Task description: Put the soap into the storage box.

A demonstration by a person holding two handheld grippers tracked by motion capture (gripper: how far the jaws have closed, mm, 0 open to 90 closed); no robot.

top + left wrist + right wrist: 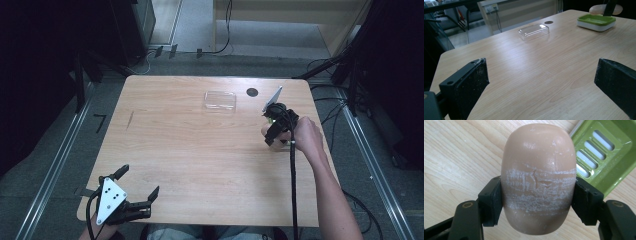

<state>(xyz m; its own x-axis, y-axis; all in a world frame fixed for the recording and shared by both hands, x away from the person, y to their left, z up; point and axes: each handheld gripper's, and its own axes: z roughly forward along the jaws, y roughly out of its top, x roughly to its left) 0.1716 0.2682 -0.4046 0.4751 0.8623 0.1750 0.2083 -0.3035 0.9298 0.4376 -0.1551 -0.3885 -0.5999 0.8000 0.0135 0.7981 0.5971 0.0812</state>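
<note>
A tan oval bar of soap (539,170), scuffed white across its middle, is clamped between the jaws of my right gripper (537,200). It hangs over the wood beside a green slotted soap dish (606,152). In the left gripper view the dish (596,22) is white underneath and stands at the far right, with the soap (599,9) just above it. My right gripper (272,131) is near the table's right edge. My left gripper (140,181) rests at the near left corner, open, with nothing between its jaws.
A clear plastic lid or box (220,100) lies at the far middle of the wooden table (200,150). A dark round hole (252,92) is just right of it. Cables and dark stands line the floor around the table.
</note>
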